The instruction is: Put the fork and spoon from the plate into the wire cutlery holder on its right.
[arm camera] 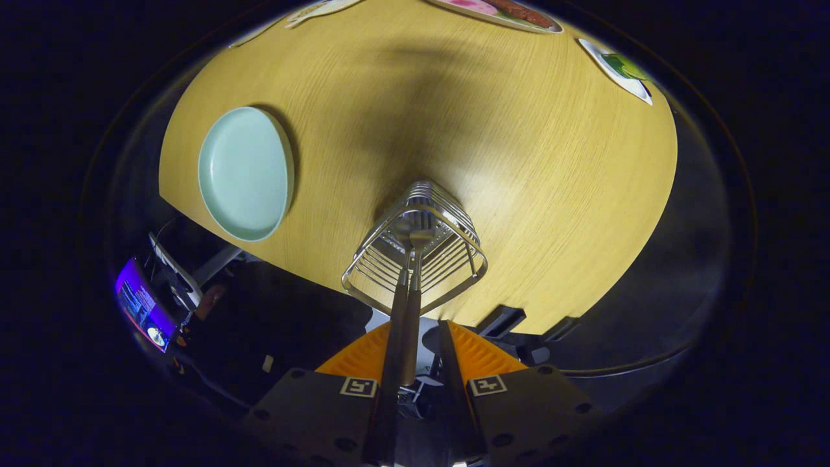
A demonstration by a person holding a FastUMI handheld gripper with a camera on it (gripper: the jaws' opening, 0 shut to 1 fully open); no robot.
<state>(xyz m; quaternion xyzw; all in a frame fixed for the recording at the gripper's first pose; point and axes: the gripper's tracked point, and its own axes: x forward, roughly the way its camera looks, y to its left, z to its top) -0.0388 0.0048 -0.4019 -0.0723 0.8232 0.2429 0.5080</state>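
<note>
Both the fork (421, 239) and spoon (403, 228) stand in the wire cutlery holder (415, 250) just ahead of the gripper (415, 350), whose fingers seem apart, gripping nothing; plate (245, 174) empty, task apparently finished.

claw (415, 350): apart | cutlery (410, 272) in wire holder (454, 256) | plate (245, 174) bare

Recording booth set as dining spot: round wooden table (519, 162), plate (245, 174), wire cutlery holder (415, 253), lit screen (139, 308) beside.
</note>
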